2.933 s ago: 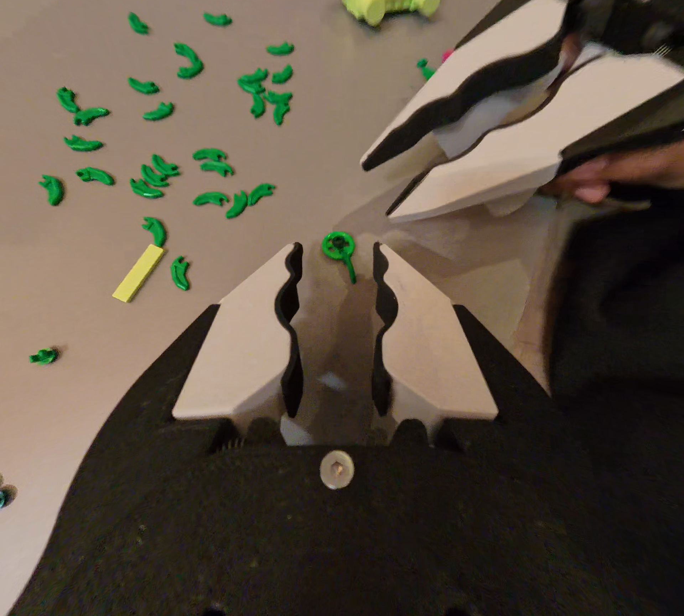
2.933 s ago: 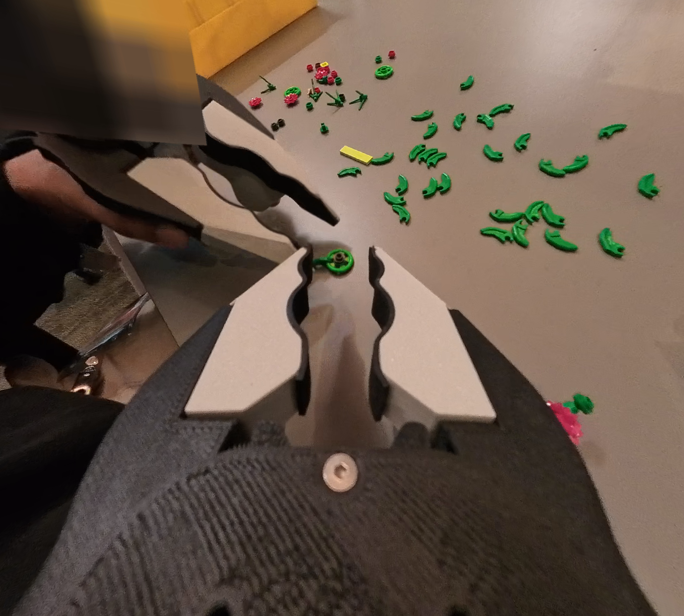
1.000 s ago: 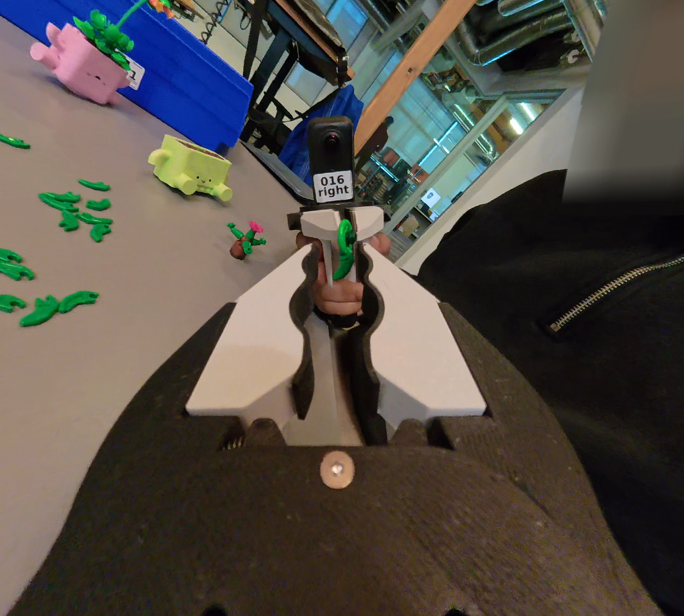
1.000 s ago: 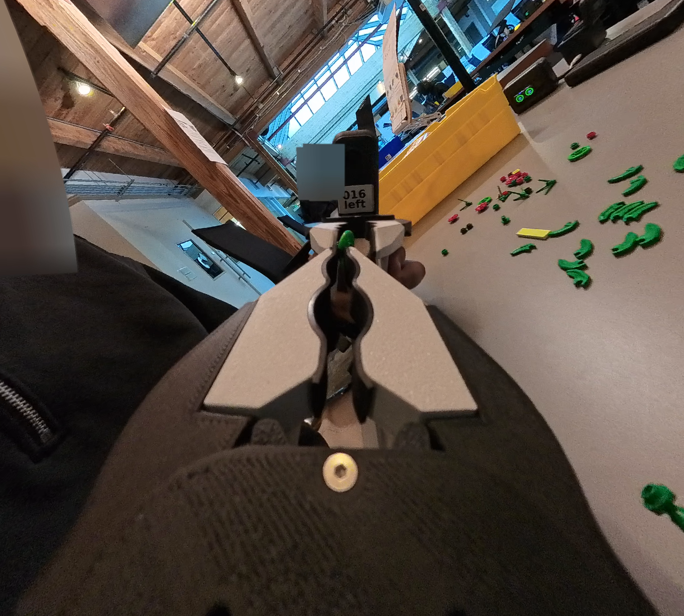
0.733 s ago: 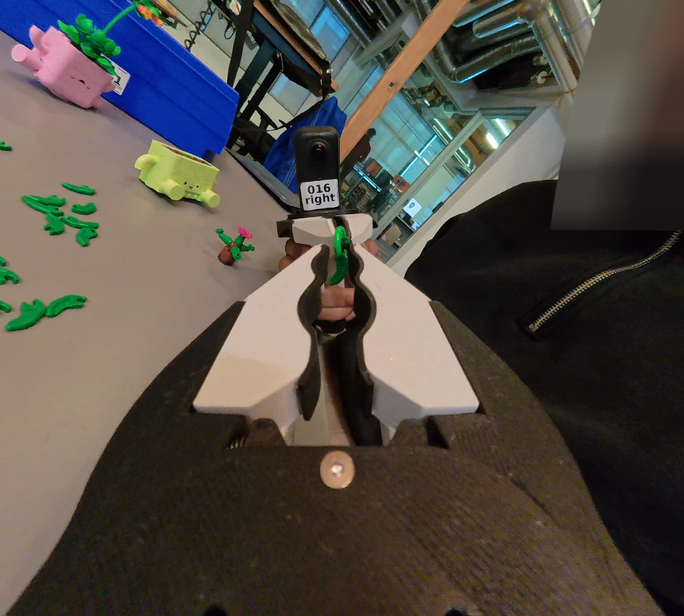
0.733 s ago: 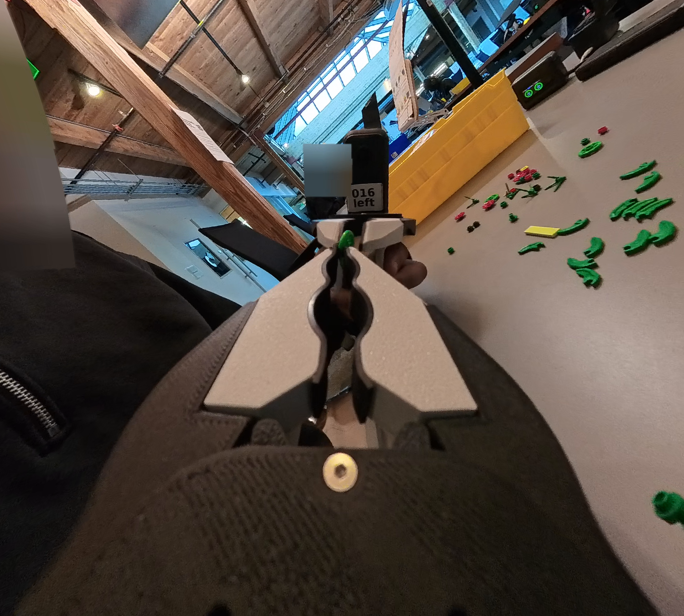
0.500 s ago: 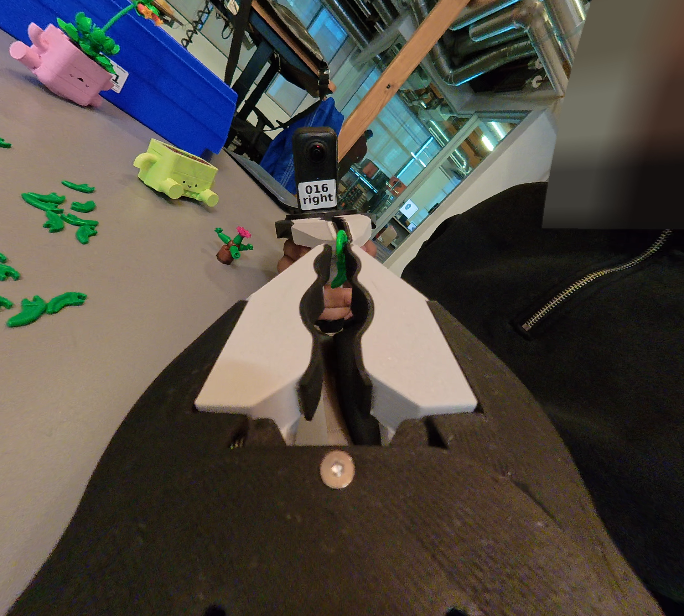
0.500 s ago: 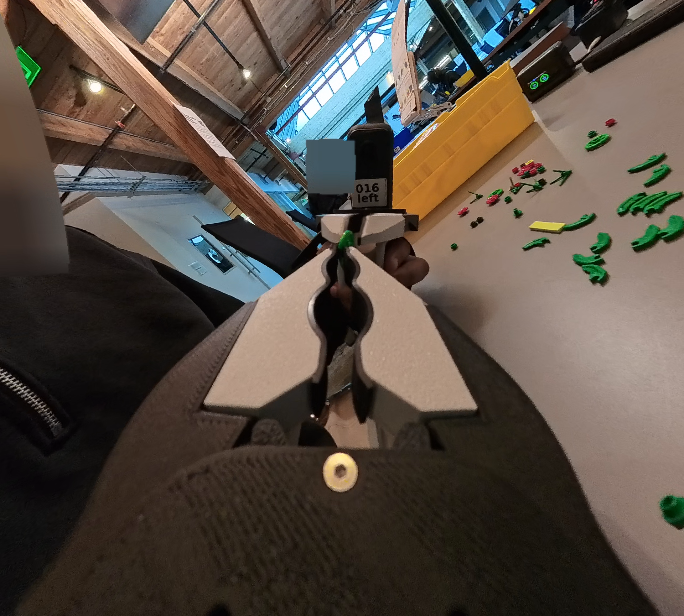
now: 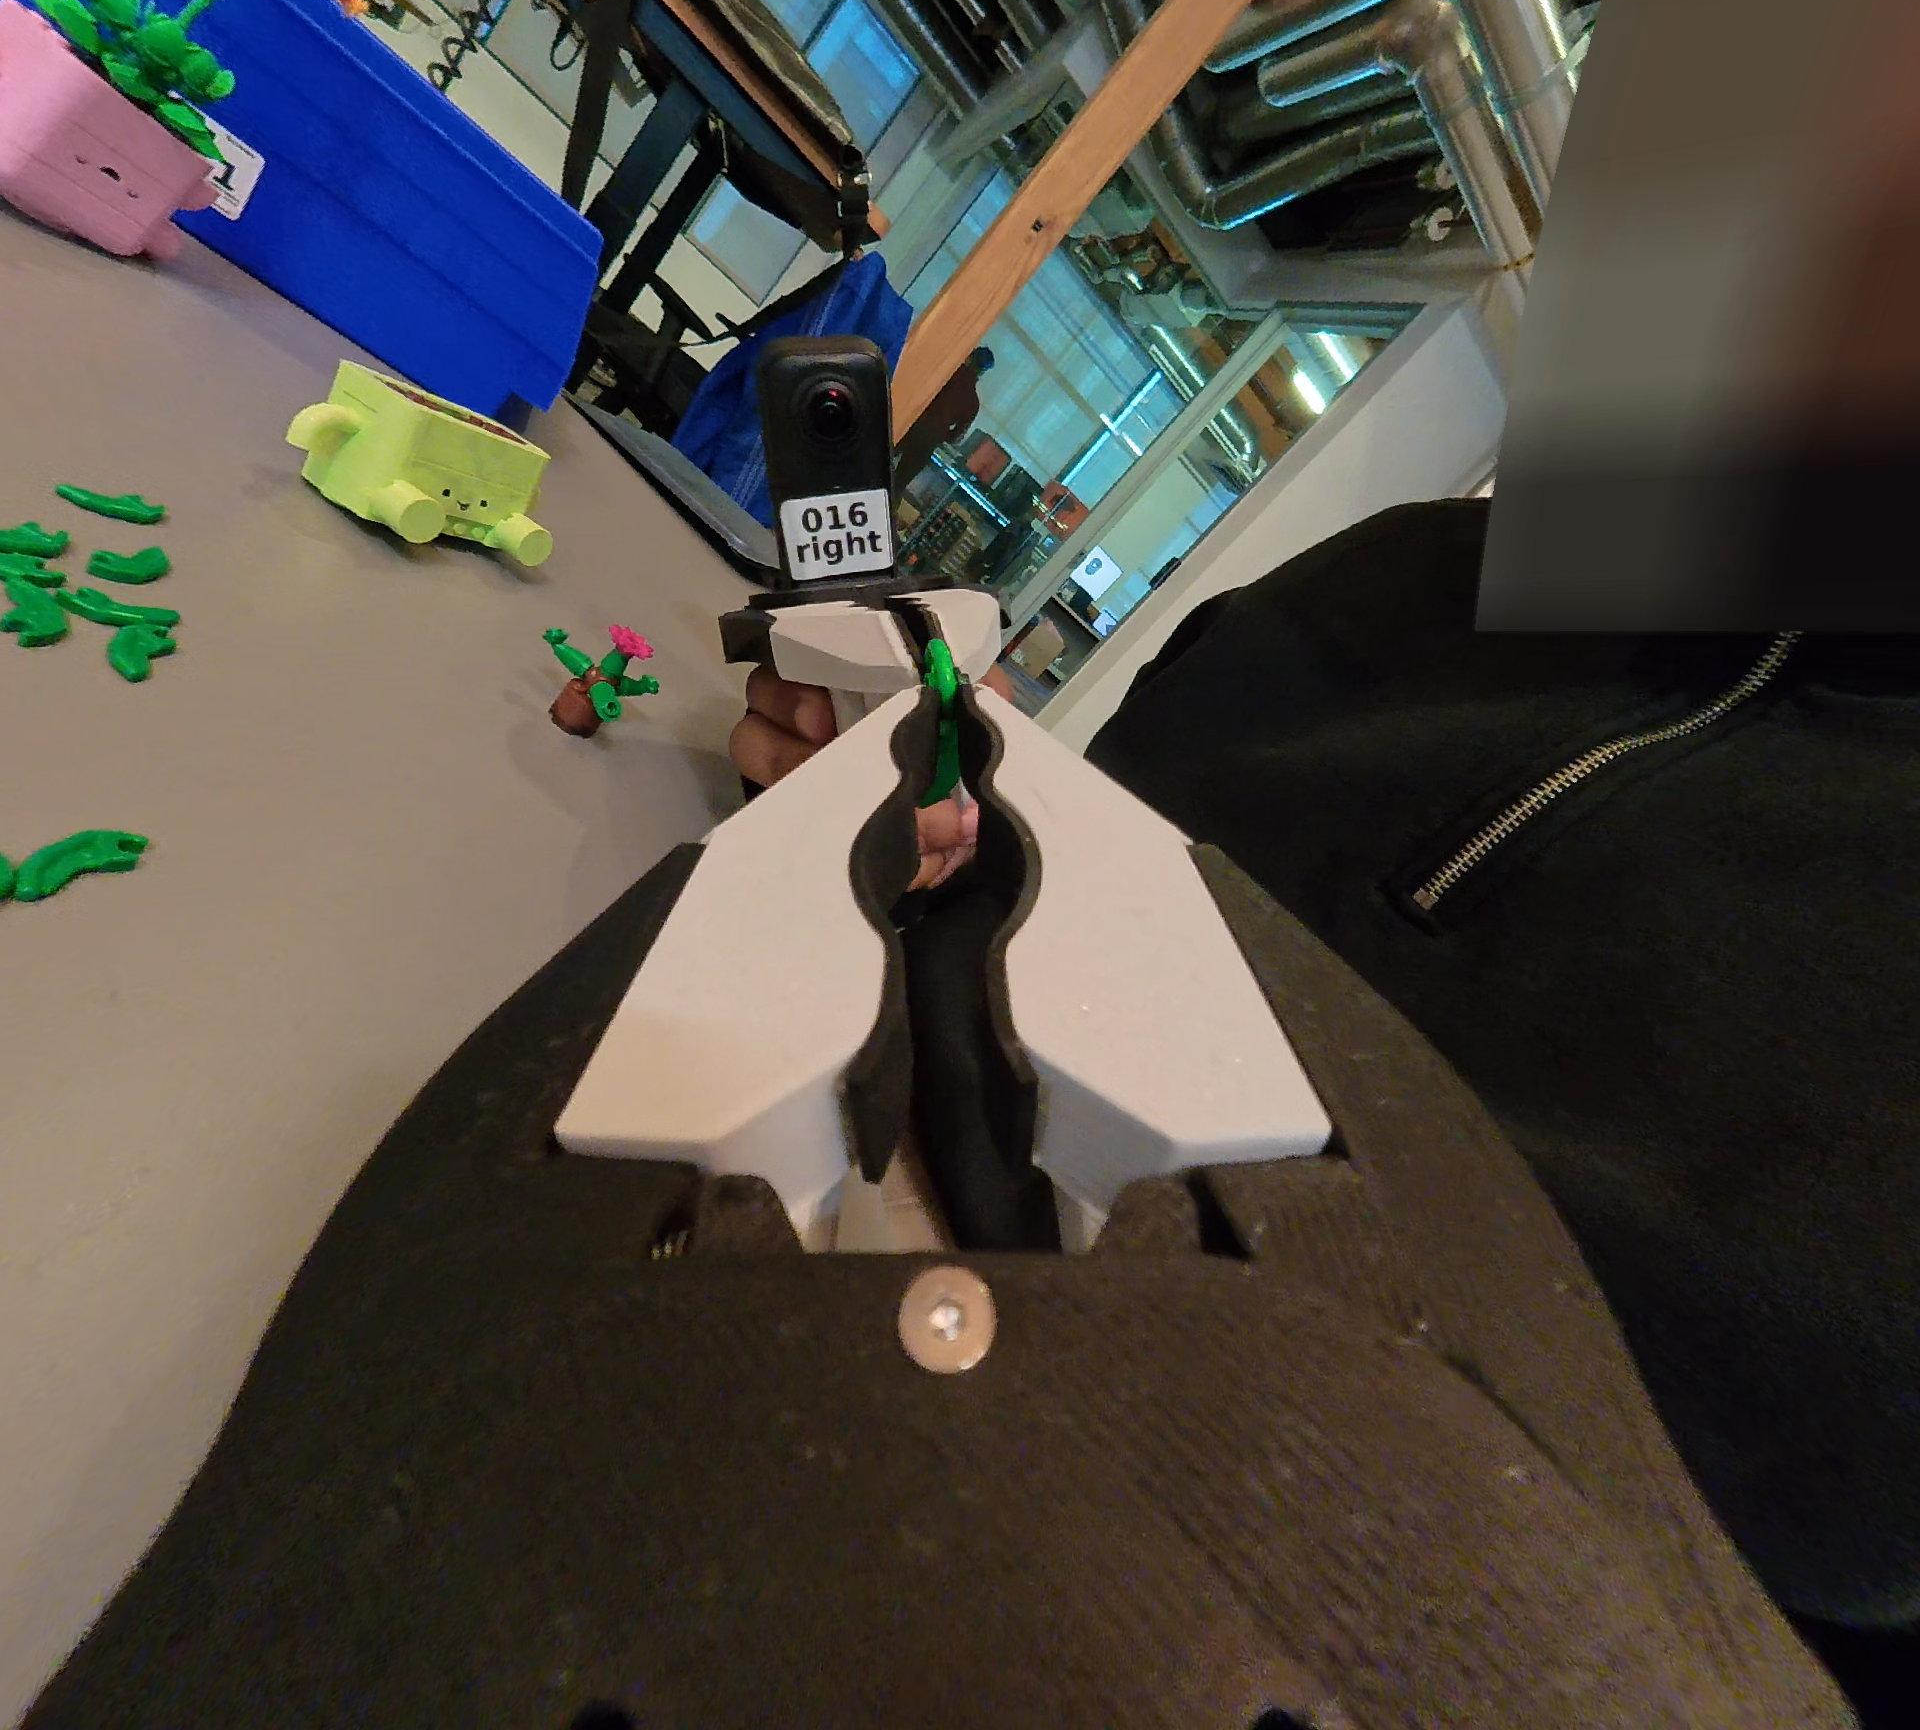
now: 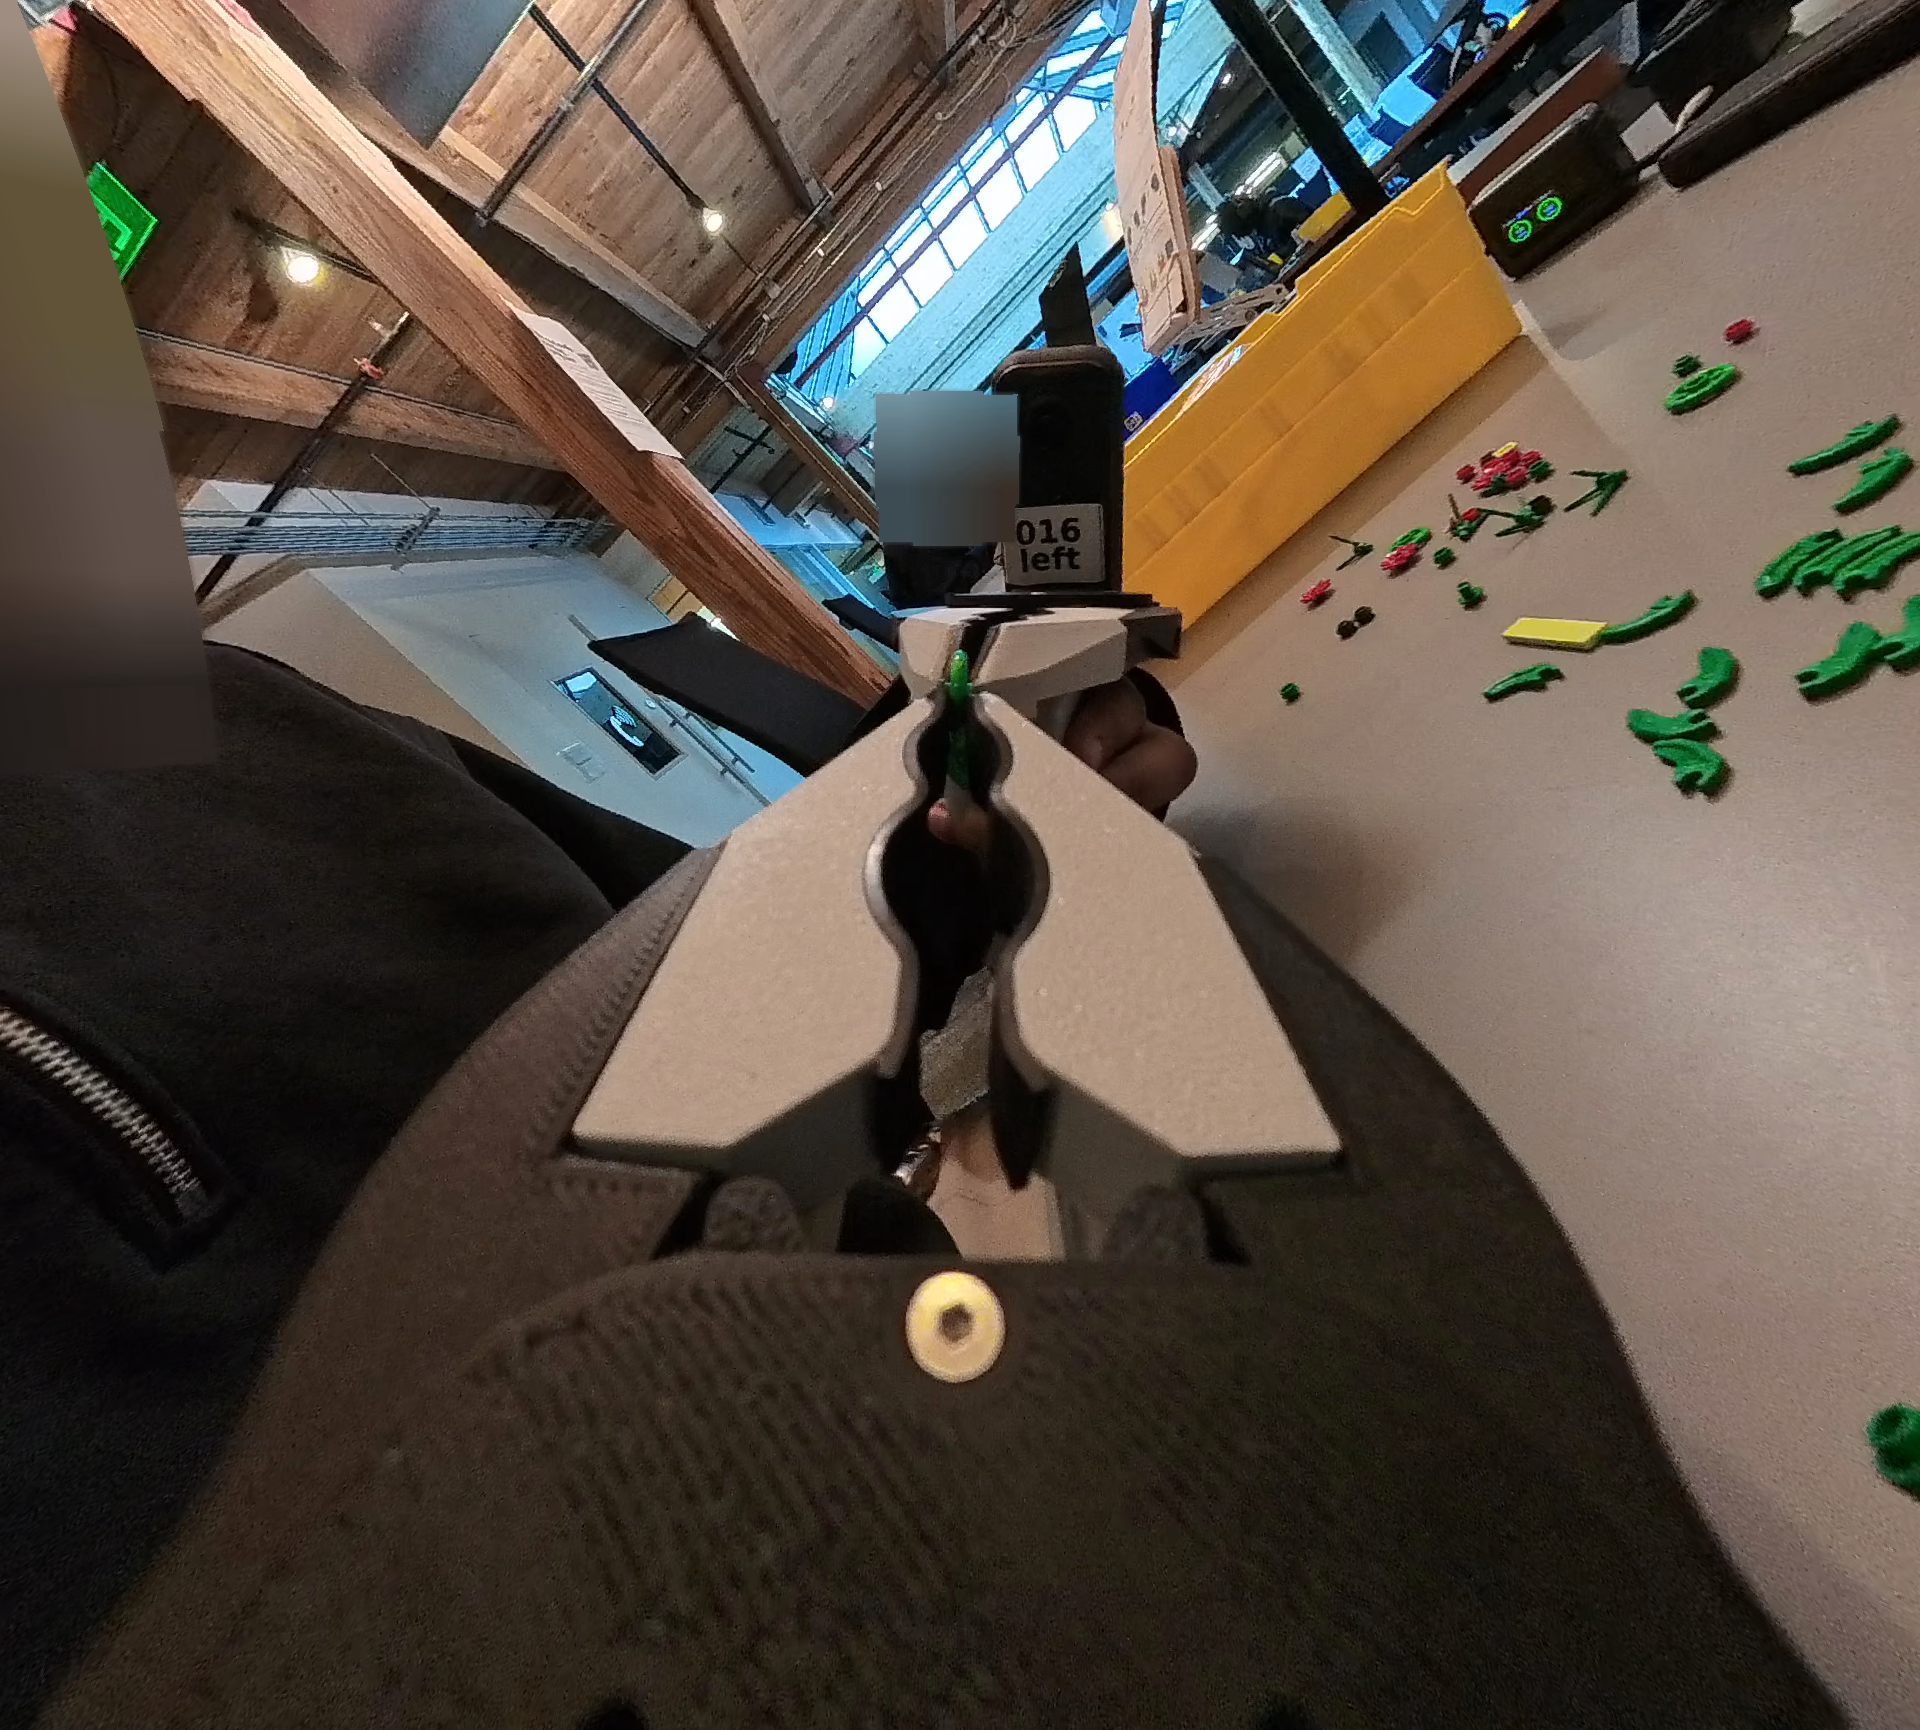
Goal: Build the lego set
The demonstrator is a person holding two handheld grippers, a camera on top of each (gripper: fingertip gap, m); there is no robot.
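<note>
the left tool [image 9: 948, 712] and right tool [image 10: 958, 716] meet tip to tip above the grey table [image 9: 260, 849], both closed together on one small green plastic stem piece [image 9: 940, 724] pinched between them.

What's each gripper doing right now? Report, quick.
Left gripper: closed on the green piece.
Right gripper: closed on the same green piece, held tip to tip above the table.
</note>
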